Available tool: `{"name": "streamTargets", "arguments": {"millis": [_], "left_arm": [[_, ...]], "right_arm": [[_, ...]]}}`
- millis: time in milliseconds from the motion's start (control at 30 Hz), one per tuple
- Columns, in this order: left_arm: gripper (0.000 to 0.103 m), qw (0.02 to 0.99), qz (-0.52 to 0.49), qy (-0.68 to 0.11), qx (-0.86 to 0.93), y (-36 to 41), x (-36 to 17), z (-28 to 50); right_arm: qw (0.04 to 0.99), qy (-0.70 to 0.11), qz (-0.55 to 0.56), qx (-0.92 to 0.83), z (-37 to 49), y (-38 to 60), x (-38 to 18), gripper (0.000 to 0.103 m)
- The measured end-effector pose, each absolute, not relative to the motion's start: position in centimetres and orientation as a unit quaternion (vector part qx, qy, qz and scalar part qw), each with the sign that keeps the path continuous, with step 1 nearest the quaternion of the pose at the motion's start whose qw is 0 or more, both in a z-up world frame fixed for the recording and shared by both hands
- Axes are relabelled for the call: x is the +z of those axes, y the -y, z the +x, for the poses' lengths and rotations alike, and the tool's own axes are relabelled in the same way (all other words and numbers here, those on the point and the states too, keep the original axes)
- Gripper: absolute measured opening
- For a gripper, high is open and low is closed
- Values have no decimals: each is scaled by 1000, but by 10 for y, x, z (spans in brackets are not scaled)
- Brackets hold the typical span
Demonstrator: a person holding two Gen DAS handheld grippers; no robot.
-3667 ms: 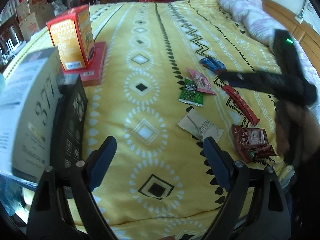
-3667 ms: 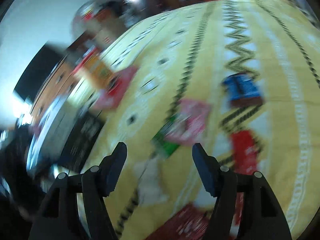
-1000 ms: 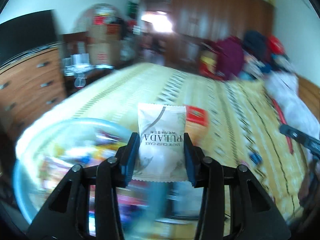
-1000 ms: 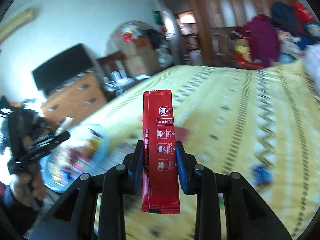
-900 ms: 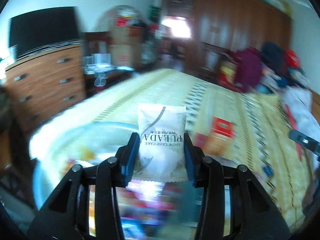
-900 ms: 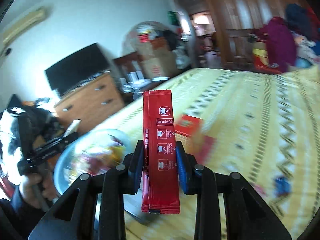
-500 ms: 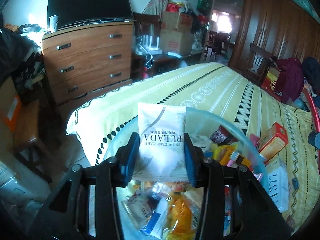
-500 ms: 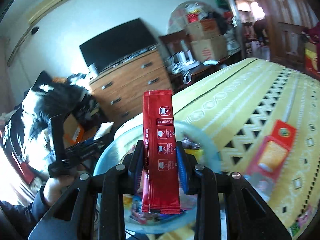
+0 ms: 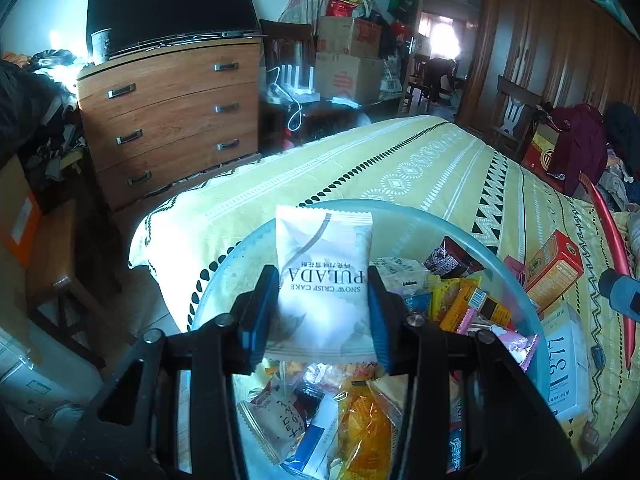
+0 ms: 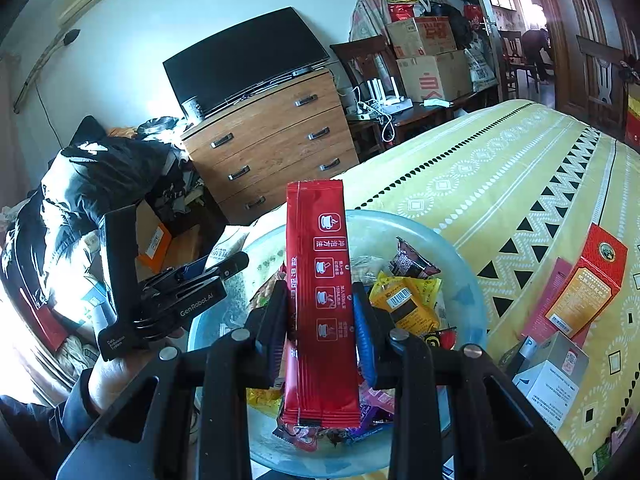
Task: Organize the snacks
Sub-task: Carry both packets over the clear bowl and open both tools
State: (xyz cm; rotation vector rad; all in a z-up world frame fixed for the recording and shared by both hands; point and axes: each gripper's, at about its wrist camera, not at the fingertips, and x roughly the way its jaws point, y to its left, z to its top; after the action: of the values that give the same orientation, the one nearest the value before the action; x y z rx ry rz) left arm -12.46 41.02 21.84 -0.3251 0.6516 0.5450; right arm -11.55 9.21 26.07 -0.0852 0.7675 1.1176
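My left gripper (image 9: 322, 312) is shut on a white Pulada snow crisp cake packet (image 9: 324, 280), held upright over a clear blue-tinted bowl (image 9: 452, 232) filled with several snack packets. My right gripper (image 10: 320, 328) is shut on a long red sachet (image 10: 320, 300), upright above the same bowl (image 10: 460, 280). In the right wrist view the left gripper (image 10: 224, 258) shows at the left, held by a hand (image 10: 112, 372), with the white packet's (image 10: 228, 246) edge between its fingers.
The bowl sits at the corner of a bed with a yellow patterned cover (image 9: 400, 168). An orange carton (image 10: 584, 288) and a white box (image 10: 552, 376) stand to its right. A wooden dresser (image 9: 172, 120) with a TV stands beyond the bed's edge.
Both grippers swung left from over the bed's middle to above the snack bowl, each still holding its packet. In the last half second they hardly moved.
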Motion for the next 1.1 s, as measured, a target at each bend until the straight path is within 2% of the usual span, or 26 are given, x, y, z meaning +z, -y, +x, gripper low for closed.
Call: {"name": "streamTargets", "arguments": {"millis": [600,667,767,833,900,1033,1067,1100], "left_arm": [[44,897,-158,-319,263,-410,216,-123],[46,894,-162,-321,266,-412,215,-123],[47,891,-168,-326,267,-416,212,-123],[49,890,-171,-327,268,-418,211,-123],[55,890,-170,-327,269,-419,212,-123],[88,892,-156,-312,289,-416,214,-125],[93,892,-151,-307,294,-416,214,-125],[94,893,-145,-303,300,-415,215,-126]], "right_arm": [[776,-357,-40,518,-114,-92,257,35],[773,-361,-42,520,-114,-93,255,37],[772,-361,-47,521,-118,-96,252,53],[772,-360,-44,523,-120,-96,251,55],[771,-362,-42,523,-122,-97,251,55],[777,-353,-41,520,-129,-91,255,63],[780,-347,-41,519,-132,-89,258,64],[784,-339,-43,518,-135,-87,262,66]]}}
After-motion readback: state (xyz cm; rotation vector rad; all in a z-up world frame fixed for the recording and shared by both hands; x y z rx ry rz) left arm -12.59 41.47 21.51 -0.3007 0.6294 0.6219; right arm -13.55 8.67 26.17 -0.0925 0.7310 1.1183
